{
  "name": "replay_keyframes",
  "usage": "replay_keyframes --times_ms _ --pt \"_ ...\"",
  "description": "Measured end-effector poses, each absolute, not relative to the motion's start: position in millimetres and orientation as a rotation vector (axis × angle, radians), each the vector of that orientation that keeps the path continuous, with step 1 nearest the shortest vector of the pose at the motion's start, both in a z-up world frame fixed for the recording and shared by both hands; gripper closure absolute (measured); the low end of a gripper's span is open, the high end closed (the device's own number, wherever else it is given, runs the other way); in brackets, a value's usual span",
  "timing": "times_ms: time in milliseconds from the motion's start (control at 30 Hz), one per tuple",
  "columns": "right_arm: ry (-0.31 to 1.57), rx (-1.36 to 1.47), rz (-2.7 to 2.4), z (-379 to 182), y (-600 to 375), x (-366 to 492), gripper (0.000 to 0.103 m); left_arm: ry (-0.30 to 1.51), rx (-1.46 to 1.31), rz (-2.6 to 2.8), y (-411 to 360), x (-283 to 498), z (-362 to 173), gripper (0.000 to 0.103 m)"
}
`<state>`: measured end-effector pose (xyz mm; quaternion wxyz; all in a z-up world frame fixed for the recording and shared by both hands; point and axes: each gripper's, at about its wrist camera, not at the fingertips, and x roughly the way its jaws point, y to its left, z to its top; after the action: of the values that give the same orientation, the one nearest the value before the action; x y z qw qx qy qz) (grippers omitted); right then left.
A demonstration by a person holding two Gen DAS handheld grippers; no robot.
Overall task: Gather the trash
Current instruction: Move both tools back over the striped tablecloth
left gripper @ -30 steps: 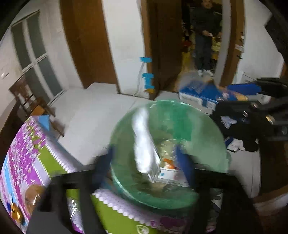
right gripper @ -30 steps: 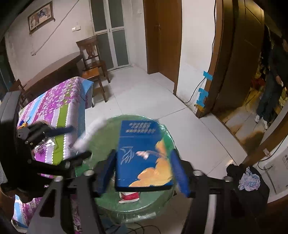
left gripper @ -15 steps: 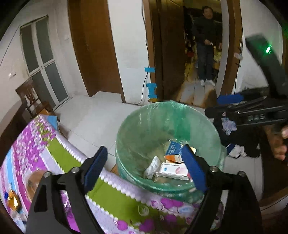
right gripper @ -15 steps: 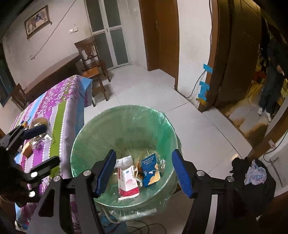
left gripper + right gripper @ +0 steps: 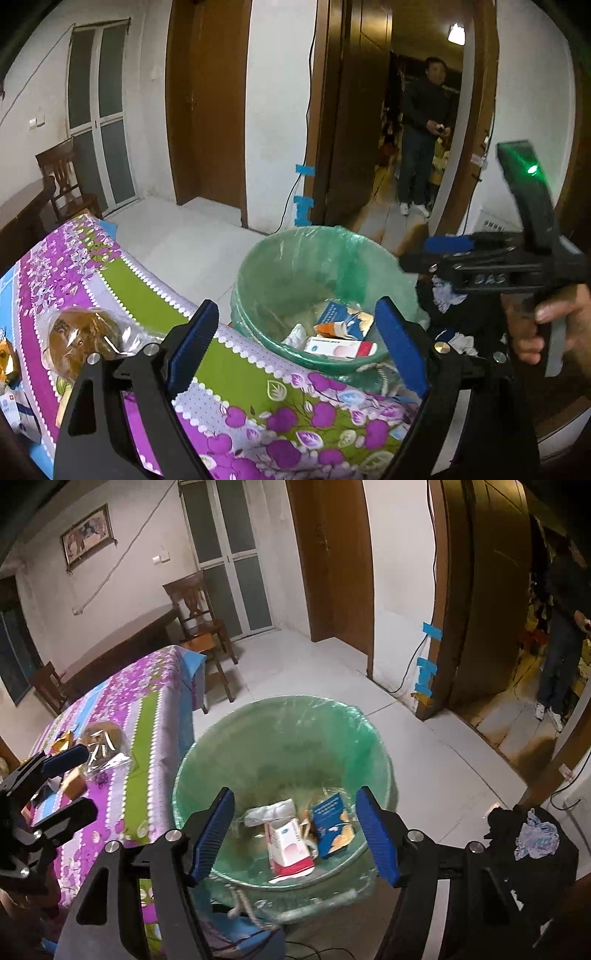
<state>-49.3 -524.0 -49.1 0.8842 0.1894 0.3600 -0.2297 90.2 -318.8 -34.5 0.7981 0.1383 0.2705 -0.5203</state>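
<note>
A bin lined with a green bag [image 5: 277,731] stands on the floor by the table's corner. In it lie a blue box [image 5: 332,823], a white and red carton [image 5: 288,842] and a white wrapper [image 5: 269,810]. My right gripper [image 5: 295,793] hangs over the bin, its jaws opening with nothing between them. My left gripper [image 5: 295,306] is open and empty above the table's edge, the bin [image 5: 280,266] just beyond it. A bagged bun [image 5: 81,336] lies on the flowered tablecloth [image 5: 258,387], left of that gripper. Each gripper shows in the other's view: right gripper [image 5: 424,254], left gripper [image 5: 74,784].
More wrappers and a small white box [image 5: 14,410] lie at the table's left end. A person [image 5: 424,129] stands in the doorway beyond the bin. A wooden chair [image 5: 199,627] is past the table. Dark clothes [image 5: 532,834] are piled right of the bin; cables run under it.
The blue box left my right gripper and dropped into the bin. The clear wrapper left my left gripper, which drew back from over the bin to the table's edge.
</note>
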Motion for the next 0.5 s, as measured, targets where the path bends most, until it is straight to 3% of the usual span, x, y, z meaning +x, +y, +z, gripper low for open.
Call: replay_keyframes --times_ms 500 --pt "0.662 0.486 -0.347 -47.8 -454.4 -17.9 0.028 0.344 0.225 -0.799 -188.6 107.7 -5.8 0.017"
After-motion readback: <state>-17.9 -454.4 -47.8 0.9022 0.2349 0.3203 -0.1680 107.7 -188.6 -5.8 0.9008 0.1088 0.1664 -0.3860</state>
